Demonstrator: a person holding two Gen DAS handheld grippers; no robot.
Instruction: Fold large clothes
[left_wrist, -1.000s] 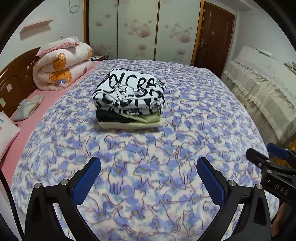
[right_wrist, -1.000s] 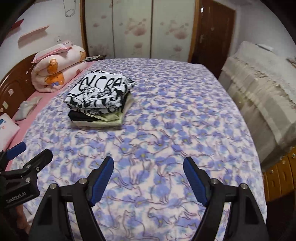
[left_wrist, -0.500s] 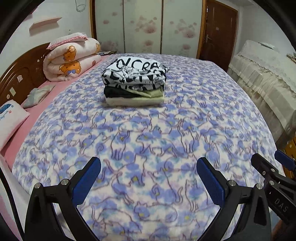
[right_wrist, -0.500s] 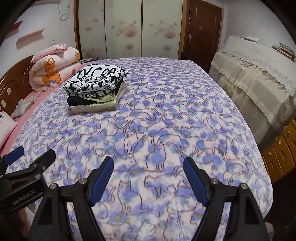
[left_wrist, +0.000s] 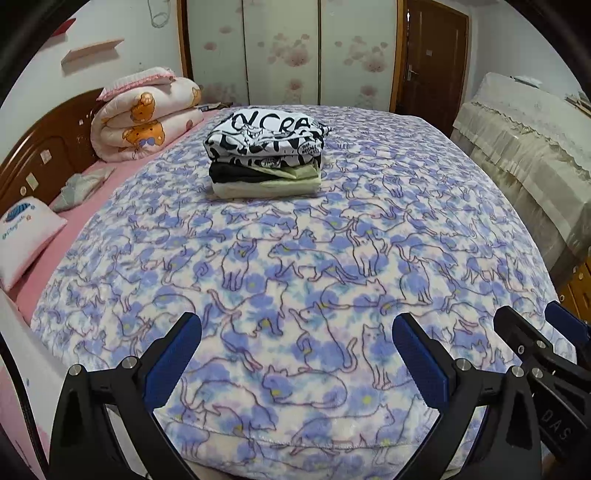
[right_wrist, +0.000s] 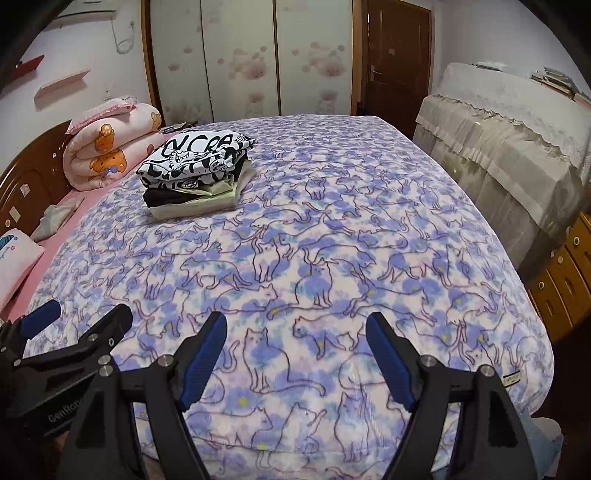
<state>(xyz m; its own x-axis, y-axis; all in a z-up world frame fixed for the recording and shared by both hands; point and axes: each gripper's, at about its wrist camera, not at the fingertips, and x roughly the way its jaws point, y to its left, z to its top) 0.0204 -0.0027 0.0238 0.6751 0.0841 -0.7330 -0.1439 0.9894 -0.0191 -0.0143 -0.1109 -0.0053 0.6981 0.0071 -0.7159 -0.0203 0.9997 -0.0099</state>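
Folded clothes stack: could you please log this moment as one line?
left gripper: open, empty | right gripper: open, empty | folded clothes stack: on blanket, untouched

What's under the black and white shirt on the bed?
Under the black-and-white shirt lie a folded black garment and pale green ones. Only their edges show; the rest is covered.

Your left wrist camera looks forward and downward from the near edge of the purple cat-print fleece blanket (left_wrist: 295, 258). Your right wrist camera, just beside it, faces likewise. Both share the far stack of folded clothes (left_wrist: 266, 151) (right_wrist: 195, 173).
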